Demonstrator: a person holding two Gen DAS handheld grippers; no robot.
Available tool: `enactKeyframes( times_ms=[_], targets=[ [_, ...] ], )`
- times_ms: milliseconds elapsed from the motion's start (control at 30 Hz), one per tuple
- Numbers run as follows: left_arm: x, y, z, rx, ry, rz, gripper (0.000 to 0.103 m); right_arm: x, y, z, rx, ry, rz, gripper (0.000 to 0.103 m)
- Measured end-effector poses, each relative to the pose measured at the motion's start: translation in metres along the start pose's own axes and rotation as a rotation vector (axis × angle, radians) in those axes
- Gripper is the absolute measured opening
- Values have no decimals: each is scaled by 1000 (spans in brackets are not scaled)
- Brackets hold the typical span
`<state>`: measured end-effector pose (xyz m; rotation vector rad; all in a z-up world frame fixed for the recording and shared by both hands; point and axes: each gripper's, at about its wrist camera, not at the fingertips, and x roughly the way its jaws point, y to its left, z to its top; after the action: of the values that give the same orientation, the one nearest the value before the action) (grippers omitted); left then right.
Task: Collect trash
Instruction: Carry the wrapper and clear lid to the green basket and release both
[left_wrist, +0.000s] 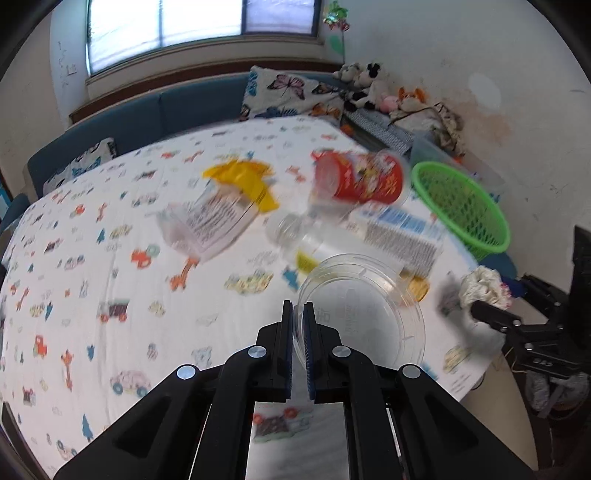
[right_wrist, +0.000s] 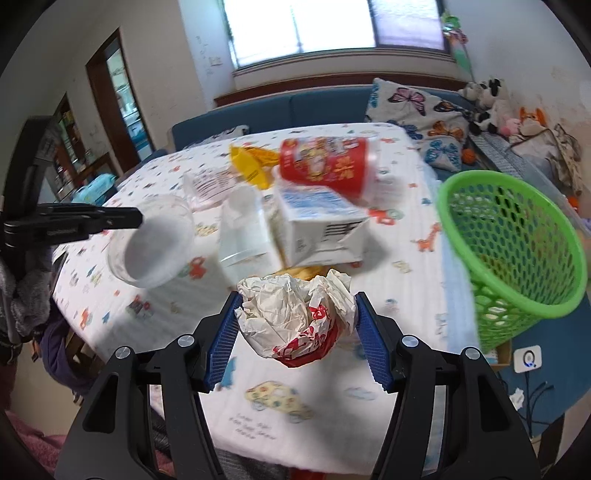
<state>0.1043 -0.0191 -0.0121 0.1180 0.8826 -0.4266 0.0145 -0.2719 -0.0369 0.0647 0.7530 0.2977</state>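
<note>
From the left wrist view, the left hand-held gripper (left_wrist: 298, 314) is clamped nearly shut on the thin rim of a clear plastic cup (left_wrist: 364, 314). The wall is all there is to pinch, which is why the jaws stand so close together. The cup hangs tipped, mouth toward the camera, above the worktop (left_wrist: 110, 258) with its animal-print cloth. Beyond it lie the remaining pieces: a red snack tub (left_wrist: 360, 179) on its side, a yellow wrapper (left_wrist: 243, 182), a clear printed package (left_wrist: 207, 225) and a blue-and-white carton (left_wrist: 402, 234). The green mesh basket (left_wrist: 461, 210) sits at the far right edge of the worktop, presumably there to receive the trash. At the right, the other gripper carries a pale wad; the picture is blurred, so finer detail is uncertain.

From the right wrist view, the right hand-held gripper (right_wrist: 297, 321) holds a crumpled paper wrapper (right_wrist: 295, 317), white with red print, between its blue pads; the jaws stand partly apart because the wad is bulky. It is clear of the cloth. The basket (right_wrist: 517, 251) is near on the right, tilted in this view, its open mouth facing the load. On the left, the other gripper (right_wrist: 138, 218) holds the cup (right_wrist: 155, 243) by its rim. Both loads seem ready to go to the basket.
</note>
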Motion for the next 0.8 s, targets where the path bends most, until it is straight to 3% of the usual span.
enactKeyframes(
  times_ms=[433, 800],
  targets=[
    [22, -74, 75, 111, -45, -90, 6, -19, -103, 34, 128, -75, -187, 62],
    [58, -129, 131, 186, -35, -123, 6, -8, -185, 42, 218, -58, -317, 63]
  ],
)
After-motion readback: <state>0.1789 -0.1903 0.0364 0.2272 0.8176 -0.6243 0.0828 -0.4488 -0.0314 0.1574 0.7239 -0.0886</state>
